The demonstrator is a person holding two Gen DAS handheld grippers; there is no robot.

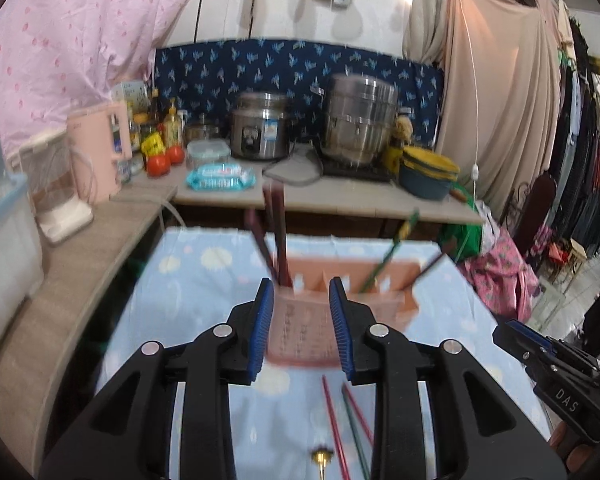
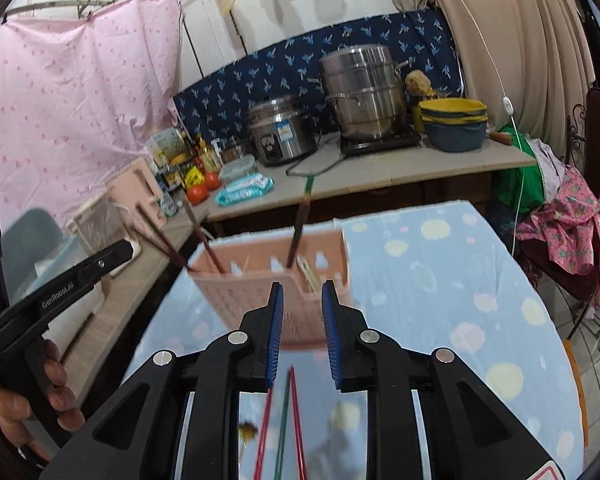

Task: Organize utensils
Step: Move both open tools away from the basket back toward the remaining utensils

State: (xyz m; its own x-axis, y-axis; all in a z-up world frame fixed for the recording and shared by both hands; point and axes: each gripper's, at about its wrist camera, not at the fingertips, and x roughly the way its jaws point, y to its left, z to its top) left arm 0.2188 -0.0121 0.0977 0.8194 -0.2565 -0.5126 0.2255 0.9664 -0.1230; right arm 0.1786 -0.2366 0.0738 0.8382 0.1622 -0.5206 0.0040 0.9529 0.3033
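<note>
Pink perforated plastic caddy (image 2: 300, 312), thin chopsticks (image 2: 290, 420) on cloth, left gripper (image 1: 302, 328) and right gripper (image 2: 302, 336) slightly parted, empty

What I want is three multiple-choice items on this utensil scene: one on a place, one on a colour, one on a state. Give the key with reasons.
1. Where do the loose chopsticks lie?
A. On the floor
B. On the blue cloth
C. On the counter

2. What colour is the utensil holder?
A. Pink
B. Green
C. White

3. How does the right gripper stand?
A. Shut on a chopstick
B. Shut on the utensil holder
C. Open, empty

Key: 1 B, they lie flat on the cloth, nearer the camera than the holder; 2 A, its slotted walls are pink; 3 C, a clear gap shows between its jaws, with nothing pinched.
</note>
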